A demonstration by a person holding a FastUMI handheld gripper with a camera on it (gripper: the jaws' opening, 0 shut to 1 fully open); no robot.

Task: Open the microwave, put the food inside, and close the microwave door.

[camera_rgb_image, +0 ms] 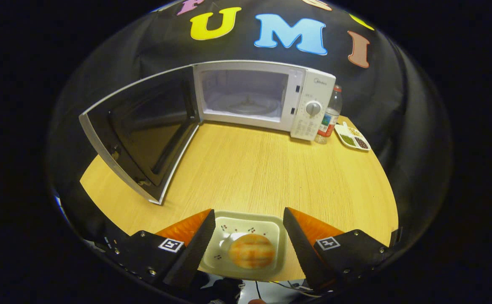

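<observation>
Tabletop: plate between spread gripper fingers.

Even, fairly bright light falls from above on the wooden surface ahead of my hand-held gripper, with only soft shadows. The fisheye lens bows straight lines: the open microwave door curves strongly. The middle is sharp; the bread near the fingers looks slightly soft.
</observation>
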